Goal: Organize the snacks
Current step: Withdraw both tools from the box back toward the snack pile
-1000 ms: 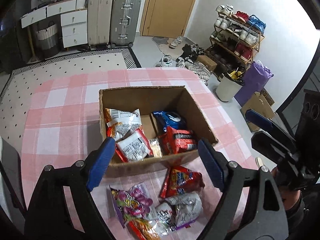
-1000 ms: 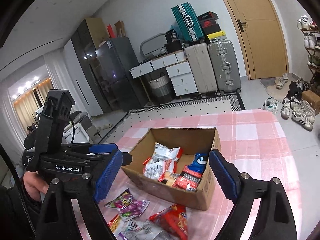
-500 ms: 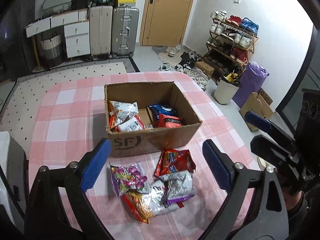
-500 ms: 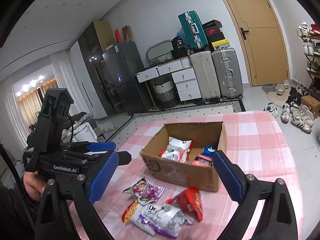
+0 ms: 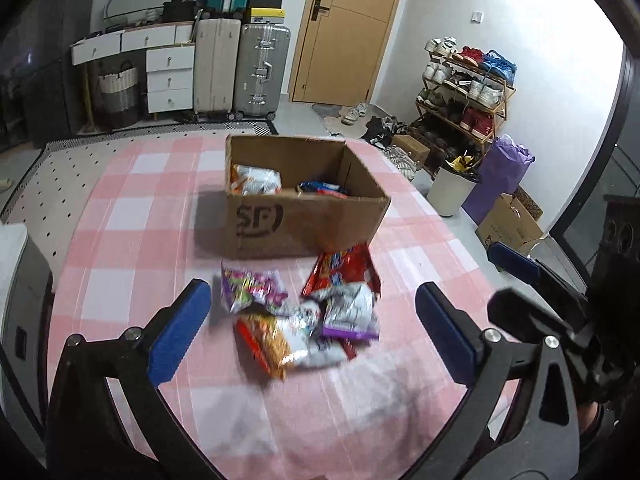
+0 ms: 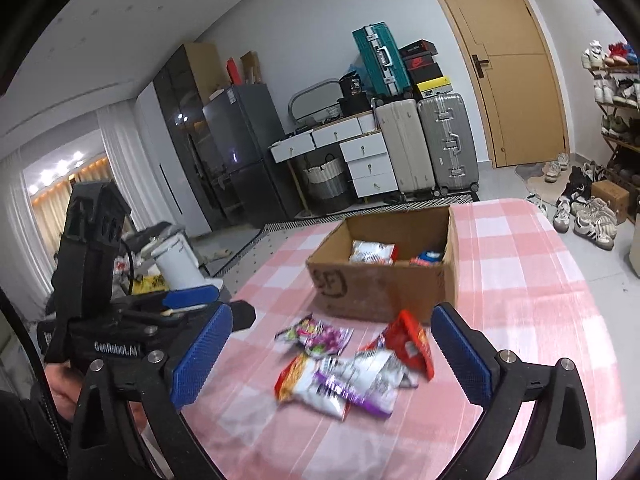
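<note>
Both grippers point(image 5: 312, 336) point(image 6: 332, 356) farther from box point(image 5: 304, 224), fingers point(image 5: 180, 336) just widened, empty.

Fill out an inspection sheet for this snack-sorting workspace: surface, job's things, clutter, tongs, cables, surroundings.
Surface: table under a pink-and-white checked cloth.
Job's things: open cardboard box with a few snack packets inside; a loose pile of snack packets on the cloth in front of the box, among them a red bag and a purple-printed bag.
Clutter: nothing seen on the cloth besides these.
Tongs: left tongs and right tongs have both just been opening; both are open and hold nothing.
Cables: a dark cable at the left tongs' body.
Surroundings: suitcases, white drawers, shoe rack, wooden door.
</note>
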Action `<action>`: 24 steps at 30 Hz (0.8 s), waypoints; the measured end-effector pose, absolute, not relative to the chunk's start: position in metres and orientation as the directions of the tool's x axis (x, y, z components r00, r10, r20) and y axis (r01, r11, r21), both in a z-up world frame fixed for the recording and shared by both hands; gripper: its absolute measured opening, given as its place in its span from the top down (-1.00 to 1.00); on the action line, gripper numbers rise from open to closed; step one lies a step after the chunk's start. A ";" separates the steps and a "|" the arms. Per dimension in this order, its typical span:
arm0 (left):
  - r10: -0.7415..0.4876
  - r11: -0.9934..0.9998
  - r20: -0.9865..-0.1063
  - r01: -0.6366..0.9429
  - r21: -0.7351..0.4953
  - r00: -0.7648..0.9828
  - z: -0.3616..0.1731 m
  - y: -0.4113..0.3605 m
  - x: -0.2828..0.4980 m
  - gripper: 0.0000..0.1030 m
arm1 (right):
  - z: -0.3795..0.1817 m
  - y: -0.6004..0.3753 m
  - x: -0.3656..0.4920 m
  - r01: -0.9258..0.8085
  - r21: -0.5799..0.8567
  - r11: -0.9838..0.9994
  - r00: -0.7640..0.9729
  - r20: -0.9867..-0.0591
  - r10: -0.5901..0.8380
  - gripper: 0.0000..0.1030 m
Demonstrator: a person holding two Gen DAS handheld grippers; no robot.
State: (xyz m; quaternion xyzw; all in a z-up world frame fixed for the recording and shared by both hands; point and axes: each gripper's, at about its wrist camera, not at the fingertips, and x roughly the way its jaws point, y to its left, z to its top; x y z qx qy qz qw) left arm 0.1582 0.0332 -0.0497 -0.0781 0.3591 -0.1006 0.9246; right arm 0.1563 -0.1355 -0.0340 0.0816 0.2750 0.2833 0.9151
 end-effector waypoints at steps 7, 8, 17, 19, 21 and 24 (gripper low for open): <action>-0.241 0.964 -0.644 0.100 -0.248 0.726 -0.070 0.044 0.128 -0.97 | -0.048 -0.128 0.129 -0.439 0.258 0.861 0.701 -0.500 0.507 -0.97; -0.241 0.963 -0.648 0.097 -0.250 0.723 -0.073 0.045 0.126 -0.97 | -0.049 -0.128 0.126 -0.432 0.255 0.865 0.702 -0.506 0.501 -0.98; -0.277 0.951 -0.690 0.091 -0.294 0.669 -0.111 0.048 0.130 -0.97 | -0.065 -0.121 0.121 -0.421 0.235 0.876 0.684 -0.552 0.477 -0.98; -0.286 0.948 -0.704 0.086 -0.306 0.650 -0.122 0.049 0.135 -0.97 | -0.068 -0.117 0.121 -0.426 0.220 0.878 0.685 -0.555 0.472 -0.98; -0.298 0.943 -0.711 0.080 -0.323 0.637 -0.130 0.050 0.141 -0.97 | -0.070 -0.114 0.122 -0.431 0.213 0.877 0.685 -0.555 0.472 -0.98; -0.311 0.936 -0.730 0.061 -0.348 0.609 -0.146 0.053 0.154 -0.97 | -0.075 -0.114 0.125 -0.435 0.217 0.874 0.679 -0.558 0.477 -0.98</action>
